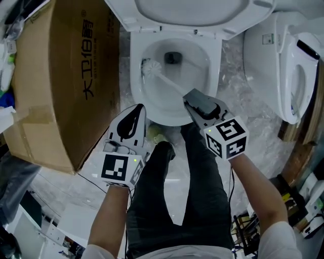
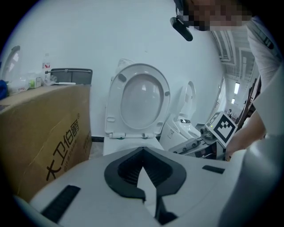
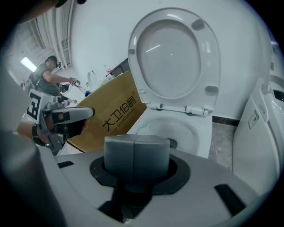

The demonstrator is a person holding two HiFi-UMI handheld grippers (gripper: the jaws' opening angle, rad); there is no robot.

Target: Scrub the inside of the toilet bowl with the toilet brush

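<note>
White toilet bowl [image 1: 215, 71], seat up; white-bristled toilet brush [image 1: 167, 80] slanted inside, head against left inner wall, handle toward near rim.

Head view: brush [image 1: 163, 77] handle's near end vanishes inside right gripper [image 1: 189, 99]; I can't see the contact. Lid [image 1: 192, 12] and box [image 1: 61, 76] cut by top edge, second toilet [image 1: 298, 71] by right edge. Right gripper view: pads cover the handle; brush head in bowl [image 3: 177, 128] too faint. Left gripper view: left gripper [image 2: 143, 151] hides the bowl.
</note>
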